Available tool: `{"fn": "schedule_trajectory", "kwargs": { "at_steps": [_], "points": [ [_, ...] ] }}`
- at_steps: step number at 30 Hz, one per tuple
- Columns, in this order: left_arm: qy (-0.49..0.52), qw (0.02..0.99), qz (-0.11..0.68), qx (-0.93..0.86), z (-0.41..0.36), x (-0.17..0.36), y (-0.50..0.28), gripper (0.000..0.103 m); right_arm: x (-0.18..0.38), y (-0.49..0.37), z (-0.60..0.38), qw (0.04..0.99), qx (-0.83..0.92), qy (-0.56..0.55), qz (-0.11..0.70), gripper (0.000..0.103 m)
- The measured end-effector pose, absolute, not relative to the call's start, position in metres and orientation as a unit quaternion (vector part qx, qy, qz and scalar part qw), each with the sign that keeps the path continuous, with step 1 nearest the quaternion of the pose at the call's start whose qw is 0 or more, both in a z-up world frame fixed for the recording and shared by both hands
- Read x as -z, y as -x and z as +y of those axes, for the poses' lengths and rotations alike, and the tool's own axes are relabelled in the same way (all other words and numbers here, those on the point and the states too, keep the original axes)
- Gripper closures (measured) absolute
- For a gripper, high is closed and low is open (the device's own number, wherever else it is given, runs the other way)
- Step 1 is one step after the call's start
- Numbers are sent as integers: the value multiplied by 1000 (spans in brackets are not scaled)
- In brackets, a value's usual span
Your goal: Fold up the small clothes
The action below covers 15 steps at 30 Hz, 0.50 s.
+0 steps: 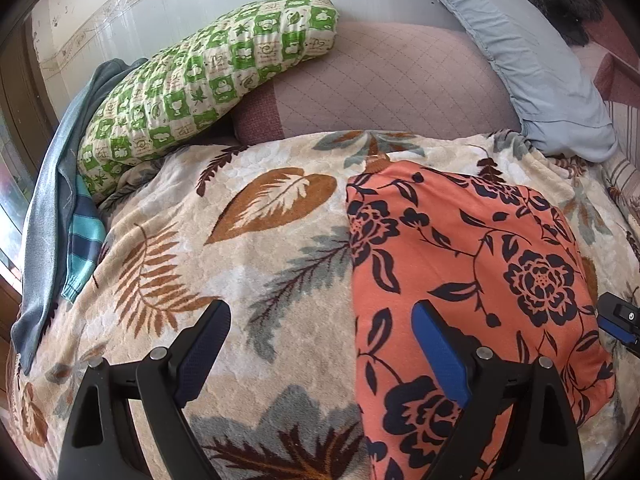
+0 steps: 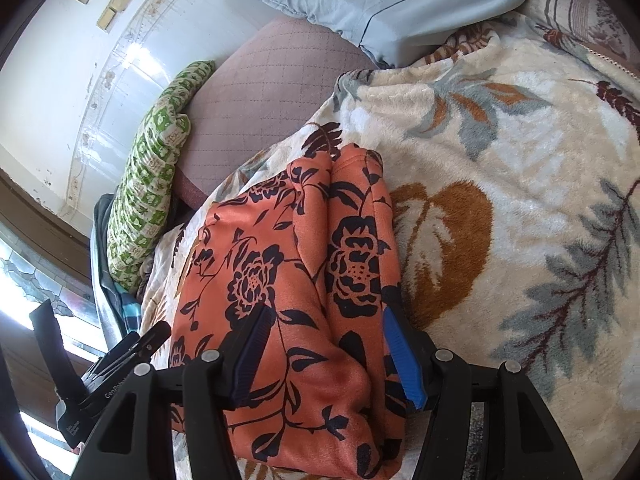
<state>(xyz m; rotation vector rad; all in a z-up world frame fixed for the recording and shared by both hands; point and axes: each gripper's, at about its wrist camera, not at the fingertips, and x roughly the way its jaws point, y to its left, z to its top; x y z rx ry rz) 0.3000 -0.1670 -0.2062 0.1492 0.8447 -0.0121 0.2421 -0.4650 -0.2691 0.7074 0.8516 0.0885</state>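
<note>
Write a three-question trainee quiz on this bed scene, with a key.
1. True or false: the left gripper is clamped on the orange garment.
2. What lies directly under the garment? A) blanket B) bare floor C) wooden desk
3. Fill in: the checked pillow at the far left is white and ____.

Key:
1. False: its jaws stand apart, one finger over the blanket, one over the garment's edge.
2. A, the leaf-patterned blanket.
3. Green.

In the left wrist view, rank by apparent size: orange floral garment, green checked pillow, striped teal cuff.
1. orange floral garment, though it lies nearest the camera
2. green checked pillow
3. striped teal cuff, mostly hidden
</note>
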Motion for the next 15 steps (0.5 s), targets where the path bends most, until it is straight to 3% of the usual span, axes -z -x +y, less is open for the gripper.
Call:
{"fn": "schedule_trajectory", "kwargs": {
  "at_steps": [15],
  "points": [
    [-78, 910, 407, 16, -174, 206, -307, 11, 277, -246, -470, 845, -32, -343, 410, 39]
  ]
}}
